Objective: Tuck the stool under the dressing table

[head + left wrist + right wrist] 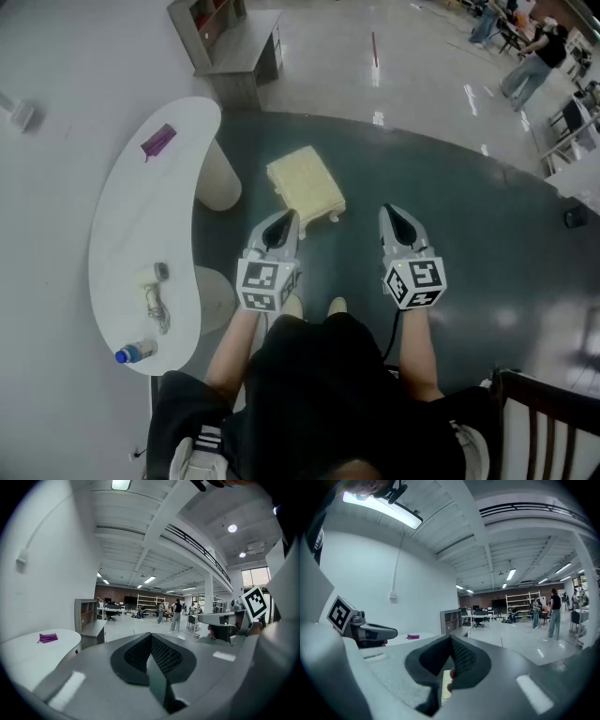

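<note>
the person is standing on a dark rug (469, 234) and holding both grippers out side by side, tilting slightly down. the left gripper (281, 221) is clenching its jaws together on nothing, and the right gripper (394, 214) is doing the same, empty. the stool (307, 183), cream and padded, is sitting on the rug just ahead of the left gripper's tips, apart from them. it is standing beside the table's round leg (220, 178), out from under the top. the white curved table (131, 225) is running along the left, carrying a purple cloth (157, 142), a corded device (150, 281) and a blue-capped bottle (136, 352) whose label is showing too small to read. black-and-white square markers are showing on each gripper's cube (266, 285). a grey shelf (230, 37) is standing past the table's far end.
</note>
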`<state>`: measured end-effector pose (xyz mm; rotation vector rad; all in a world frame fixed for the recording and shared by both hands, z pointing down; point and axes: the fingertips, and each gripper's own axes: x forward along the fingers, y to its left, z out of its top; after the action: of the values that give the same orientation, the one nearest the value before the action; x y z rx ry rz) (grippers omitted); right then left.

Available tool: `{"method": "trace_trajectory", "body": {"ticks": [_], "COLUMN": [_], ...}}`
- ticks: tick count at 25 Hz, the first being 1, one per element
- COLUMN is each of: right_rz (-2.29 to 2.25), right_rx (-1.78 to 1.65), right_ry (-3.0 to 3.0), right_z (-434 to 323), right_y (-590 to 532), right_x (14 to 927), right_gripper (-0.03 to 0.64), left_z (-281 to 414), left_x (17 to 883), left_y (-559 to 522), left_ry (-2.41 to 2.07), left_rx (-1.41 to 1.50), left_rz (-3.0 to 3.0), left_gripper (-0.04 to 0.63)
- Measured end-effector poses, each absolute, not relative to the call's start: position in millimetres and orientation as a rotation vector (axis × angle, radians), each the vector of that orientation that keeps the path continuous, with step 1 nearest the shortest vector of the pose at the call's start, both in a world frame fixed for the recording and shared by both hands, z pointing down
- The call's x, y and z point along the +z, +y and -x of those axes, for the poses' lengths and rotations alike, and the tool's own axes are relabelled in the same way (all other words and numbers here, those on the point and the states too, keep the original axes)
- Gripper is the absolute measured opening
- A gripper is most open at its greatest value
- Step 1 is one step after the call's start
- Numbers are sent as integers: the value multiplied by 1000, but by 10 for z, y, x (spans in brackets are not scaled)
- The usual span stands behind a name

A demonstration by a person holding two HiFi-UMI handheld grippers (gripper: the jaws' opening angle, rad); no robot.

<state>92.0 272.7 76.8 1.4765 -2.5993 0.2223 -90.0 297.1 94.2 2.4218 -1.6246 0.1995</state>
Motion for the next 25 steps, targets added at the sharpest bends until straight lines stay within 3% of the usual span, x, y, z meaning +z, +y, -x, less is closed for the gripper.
{"method": "trace_trajectory", "body": {"ticks": [25], "right_rz": [-1454], "right_rx": [247], "right_ry": [-2588], "right_z": [-558], "right_y": [2717], "right_x": [808], "right_gripper": [2], "left_z": [1227], "left_x": [906], "left_y": [2901], "left_ry": [-1629], "left_rx": [180], "left_rz": [-2439], "left_gripper": [6]}}
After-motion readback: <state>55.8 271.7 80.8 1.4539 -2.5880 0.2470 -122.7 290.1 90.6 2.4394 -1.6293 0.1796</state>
